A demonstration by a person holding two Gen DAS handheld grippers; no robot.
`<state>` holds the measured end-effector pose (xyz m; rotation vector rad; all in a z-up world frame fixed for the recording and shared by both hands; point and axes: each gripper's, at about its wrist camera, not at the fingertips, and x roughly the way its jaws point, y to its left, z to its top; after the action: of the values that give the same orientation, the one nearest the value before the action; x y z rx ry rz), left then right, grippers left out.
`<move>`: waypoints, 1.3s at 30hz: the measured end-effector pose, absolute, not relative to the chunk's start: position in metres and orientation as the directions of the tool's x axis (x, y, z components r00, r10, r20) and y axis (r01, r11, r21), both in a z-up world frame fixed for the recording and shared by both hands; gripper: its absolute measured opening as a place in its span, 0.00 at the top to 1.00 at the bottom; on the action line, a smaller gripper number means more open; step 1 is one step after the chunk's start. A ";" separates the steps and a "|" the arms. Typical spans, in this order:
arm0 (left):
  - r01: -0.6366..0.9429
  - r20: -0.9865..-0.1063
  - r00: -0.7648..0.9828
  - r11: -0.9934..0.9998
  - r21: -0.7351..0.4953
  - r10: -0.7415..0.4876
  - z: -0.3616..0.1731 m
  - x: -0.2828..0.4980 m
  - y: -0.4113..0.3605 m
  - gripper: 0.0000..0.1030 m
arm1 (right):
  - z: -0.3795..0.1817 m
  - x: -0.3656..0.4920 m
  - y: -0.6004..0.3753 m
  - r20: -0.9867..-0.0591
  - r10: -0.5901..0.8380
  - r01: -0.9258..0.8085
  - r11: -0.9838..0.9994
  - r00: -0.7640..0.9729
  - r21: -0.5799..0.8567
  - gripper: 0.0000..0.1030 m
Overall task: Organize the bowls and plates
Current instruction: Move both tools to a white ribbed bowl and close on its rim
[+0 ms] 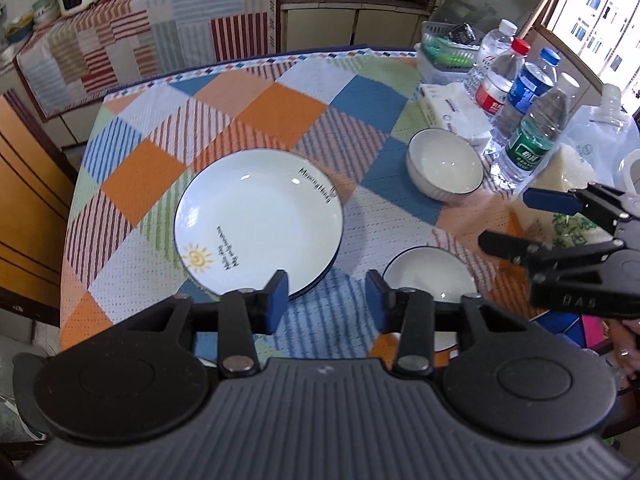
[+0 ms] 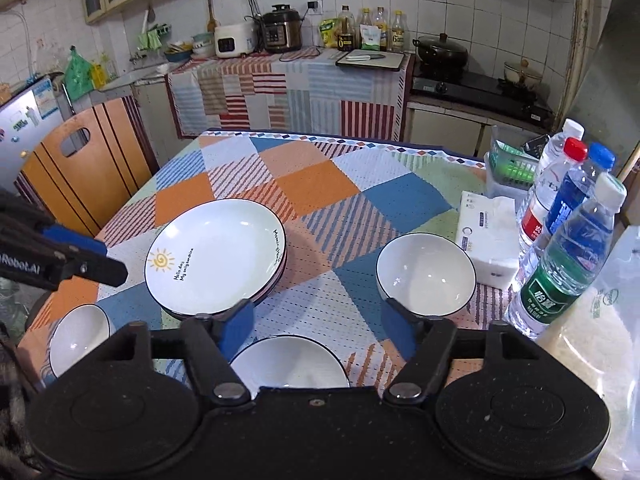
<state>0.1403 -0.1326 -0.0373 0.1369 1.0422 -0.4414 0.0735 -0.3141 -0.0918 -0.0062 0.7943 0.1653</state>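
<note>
Fingers of both tools stand spread with nothing between them: the left gripper [image 1: 326, 300] hangs over the near edge of the tablecloth [image 1: 256, 108], between the plates and a bowl; the right gripper [image 2: 316, 326] hovers above the nearest bowl [image 2: 290, 362], its blue pads [image 2: 238, 330] either side of that rim, which I judge to be a line-up for a grasp rather than a hold, since no pad touches it; a second bowl [image 2: 78, 340] sits at the near left corner, partly hidden by the tool body; beyond, the stack of plates [image 2: 216, 256] lies left of centre, the sun-printed plate on top with darker rims showing beneath, so the plates look gathered already; the third bowl [image 2: 426, 274] stands well apart on the right, just beside the tissue pack [image 2: 490, 240] and near the water bottles [image 2: 568, 256]; the bowls, scattered singly, seem the part left to nest; farther off, a wooden chair [image 2: 86, 176] stands at the table's left side.
</note>
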 end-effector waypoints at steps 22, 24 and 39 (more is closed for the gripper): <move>0.424 -0.847 0.395 0.889 -0.175 -0.356 -0.124 0.229 -0.263 0.21 | -0.194 0.144 -0.371 -0.731 -0.019 -0.007 0.999 0.682 -0.032 0.06; 0.422 -0.851 0.389 0.889 -0.177 -0.354 -0.138 0.238 -0.273 0.21 | -0.203 0.152 -0.377 -0.750 -0.013 0.012 1.000 0.661 -0.007 0.06; 0.391 -0.872 0.363 0.903 -0.176 -0.328 -0.191 0.268 -0.319 0.56 | -0.244 0.179 -0.387 -0.740 0.006 0.025 0.999 0.672 0.031 0.07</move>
<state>0.2678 -0.3194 -0.1913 0.0650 1.1070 -0.4631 0.1794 -0.3865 -0.2444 0.0395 0.8335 -0.0104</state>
